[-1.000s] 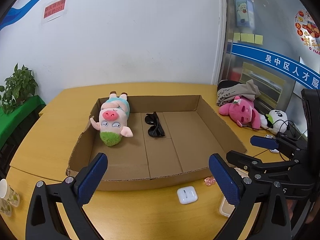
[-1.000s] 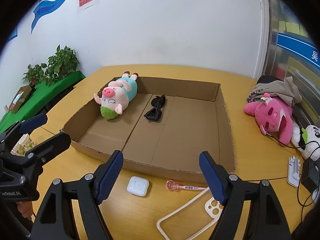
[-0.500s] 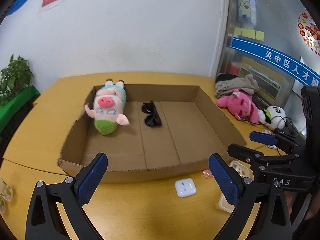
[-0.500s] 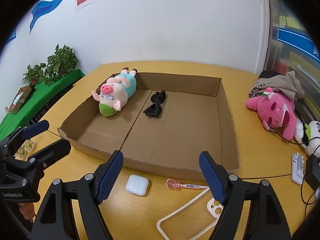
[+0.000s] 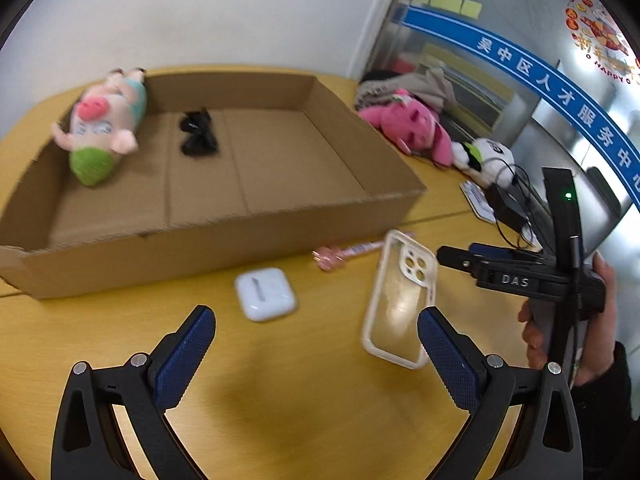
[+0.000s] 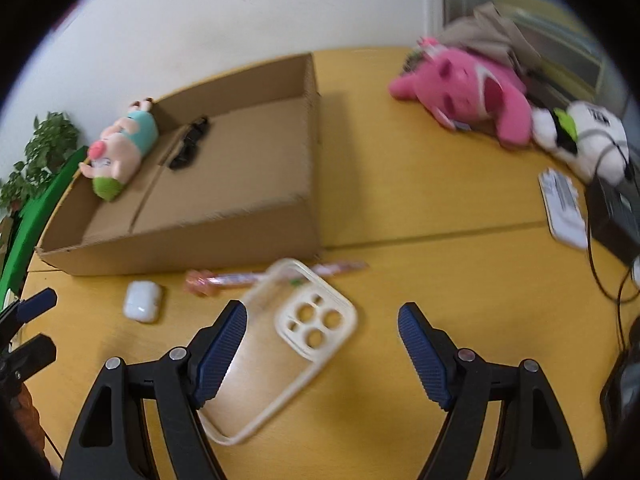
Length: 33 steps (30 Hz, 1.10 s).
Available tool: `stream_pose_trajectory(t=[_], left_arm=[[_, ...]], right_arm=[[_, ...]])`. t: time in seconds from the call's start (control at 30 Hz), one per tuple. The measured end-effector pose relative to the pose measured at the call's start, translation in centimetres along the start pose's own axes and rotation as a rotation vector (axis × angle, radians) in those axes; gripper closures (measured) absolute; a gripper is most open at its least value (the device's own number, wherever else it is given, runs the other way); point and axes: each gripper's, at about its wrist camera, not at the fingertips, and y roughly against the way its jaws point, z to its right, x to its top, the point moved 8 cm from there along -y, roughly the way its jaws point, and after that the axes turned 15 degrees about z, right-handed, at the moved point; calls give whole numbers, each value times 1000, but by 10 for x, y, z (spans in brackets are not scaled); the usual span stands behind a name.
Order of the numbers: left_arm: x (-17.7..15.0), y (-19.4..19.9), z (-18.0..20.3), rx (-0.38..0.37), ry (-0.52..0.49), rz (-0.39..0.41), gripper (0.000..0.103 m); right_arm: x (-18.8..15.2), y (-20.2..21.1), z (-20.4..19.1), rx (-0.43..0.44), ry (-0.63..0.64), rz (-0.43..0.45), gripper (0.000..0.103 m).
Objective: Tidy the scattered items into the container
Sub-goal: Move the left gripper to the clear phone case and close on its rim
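Blue-padded, the right gripper (image 6: 322,344) stands spread and empty above the phone case (image 6: 280,344), which lies flat on the table (image 6: 440,280) just in front of the cardboard box (image 6: 200,236). One pad should slip under the rim before closing. The left gripper (image 5: 316,356) hangs open near the earbud case (image 5: 265,293).

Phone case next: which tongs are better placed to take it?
Probably the right tongs: open, with the phone case lying between and just ahead of their fingers. The left tongs are open too, aimed nearer the white earbud case, the phone case off to their right.
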Motion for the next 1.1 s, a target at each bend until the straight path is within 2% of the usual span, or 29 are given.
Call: stream_pose_trajectory(t=[0.2,0.3,0.33,0.4,0.43,0.5,0.57,0.63,0.67,0.7,0.93,1.1], left_arm=[[-20,-34,31,-82,-29,-96,5],[-30,-52,37,-106,-18,-148,15],[-33,-57,39,-118,-8,-164,21],[-40,-65,41,-136,27,-201,34],[-44,-67,42,-143,36,-217,41],[-50,-70,46,-158,25,-238,54],[-52,-70,45,-157,23,-238,75],[-54,-72,40,-139,22,-249,90],[-54,-72,39,-139,23,-251,92],[-54,-71,37,-143,29,-255,92],[-57,-62,35,-134,21,-247,95],[-44,-37,40,-147,26,-188,95]], right_arm=[[-21,-11,12,4,-30,-52,25],[-24,-15,9,20,-28,-62,28],[-24,-16,8,23,-29,-65,30],[-28,-18,8,26,-23,-77,44],[-30,-20,8,23,-18,-85,48],[-34,-22,8,11,-5,-97,61],[-36,-23,7,11,1,-95,62],[-36,-23,7,11,6,-94,68],[-35,-24,7,20,2,-94,79],[-34,-25,6,31,-2,-96,85],[-32,-23,0,64,-23,-77,89],[-18,-5,-11,91,-6,-23,91]])
